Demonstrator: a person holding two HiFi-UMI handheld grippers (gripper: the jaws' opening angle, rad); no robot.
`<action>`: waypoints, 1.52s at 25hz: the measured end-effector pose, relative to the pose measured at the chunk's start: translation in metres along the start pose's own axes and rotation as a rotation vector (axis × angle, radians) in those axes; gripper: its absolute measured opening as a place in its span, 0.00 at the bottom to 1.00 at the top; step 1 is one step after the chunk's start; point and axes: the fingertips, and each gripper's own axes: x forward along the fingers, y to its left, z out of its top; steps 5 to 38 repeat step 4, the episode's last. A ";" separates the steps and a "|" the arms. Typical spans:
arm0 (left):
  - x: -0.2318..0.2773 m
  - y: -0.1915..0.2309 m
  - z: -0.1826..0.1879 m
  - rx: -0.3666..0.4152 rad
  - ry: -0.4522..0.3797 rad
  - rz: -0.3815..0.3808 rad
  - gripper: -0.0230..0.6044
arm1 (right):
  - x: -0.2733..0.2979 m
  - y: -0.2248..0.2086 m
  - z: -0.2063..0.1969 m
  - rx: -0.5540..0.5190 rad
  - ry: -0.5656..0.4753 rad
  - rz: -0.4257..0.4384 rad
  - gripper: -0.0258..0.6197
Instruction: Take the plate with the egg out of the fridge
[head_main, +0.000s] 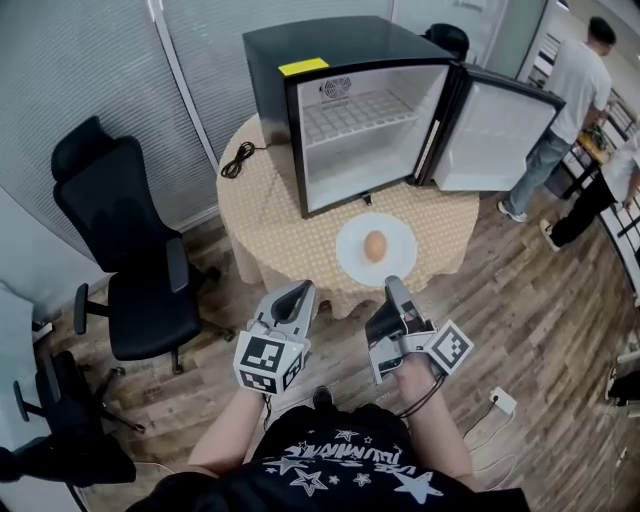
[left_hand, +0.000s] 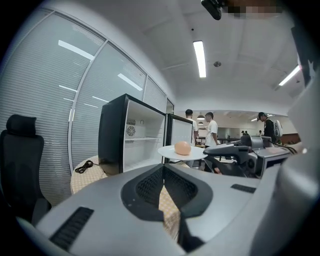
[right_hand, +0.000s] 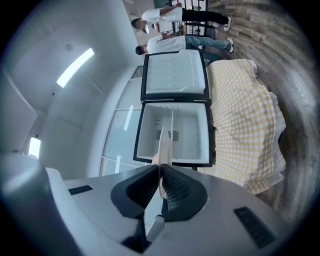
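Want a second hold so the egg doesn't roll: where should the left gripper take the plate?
Pinch the plate by its thin left rim, coming in level from the left. It is flat and shallow, the egg sits mid-plate, and the right gripper is shut on the near rim, leaving the left edge free.

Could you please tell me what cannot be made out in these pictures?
Right gripper view: the egg, almost wholly hidden behind the edge-on plate.
Head view: yellow label on the fridge, print too small.
Head view: the cable, far end hidden behind the fridge.
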 end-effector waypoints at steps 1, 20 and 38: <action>0.000 -0.003 0.000 0.002 0.000 -0.002 0.05 | -0.001 0.002 -0.001 -0.001 0.003 0.006 0.10; -0.002 -0.012 0.002 0.004 -0.003 -0.008 0.05 | -0.006 0.008 -0.002 0.006 0.005 0.022 0.10; -0.002 -0.012 0.002 0.004 -0.003 -0.008 0.05 | -0.006 0.008 -0.002 0.006 0.005 0.022 0.10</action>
